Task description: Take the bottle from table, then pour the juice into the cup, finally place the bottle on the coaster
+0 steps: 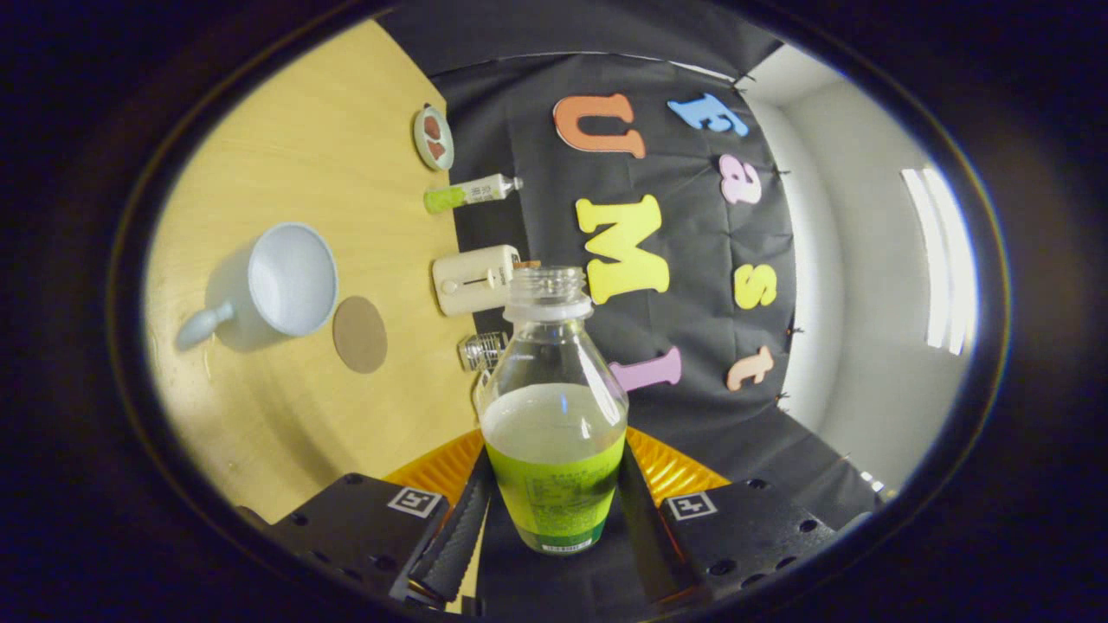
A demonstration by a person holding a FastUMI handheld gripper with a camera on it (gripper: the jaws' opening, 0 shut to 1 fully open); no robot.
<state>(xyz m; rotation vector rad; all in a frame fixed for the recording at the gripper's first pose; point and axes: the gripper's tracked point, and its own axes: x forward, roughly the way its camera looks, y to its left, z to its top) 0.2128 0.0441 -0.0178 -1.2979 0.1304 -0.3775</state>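
Clamping the uncapped bottle point(554, 415) between both fingers, the gripper point(554, 510) has it rolled sideways, neck aimed well past the cup point(290, 279) and coaster point(360, 334), so tipping further now likely spills juice on the table point(329, 112).

Black tool point(554, 519), ribbed fingers point(454, 536), square markers

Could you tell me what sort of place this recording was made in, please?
Probably a staged recording booth, not a home: a black cloth wall backs a wooden table set with a cup and coaster. The gripper is shut on the uncapped bottle.
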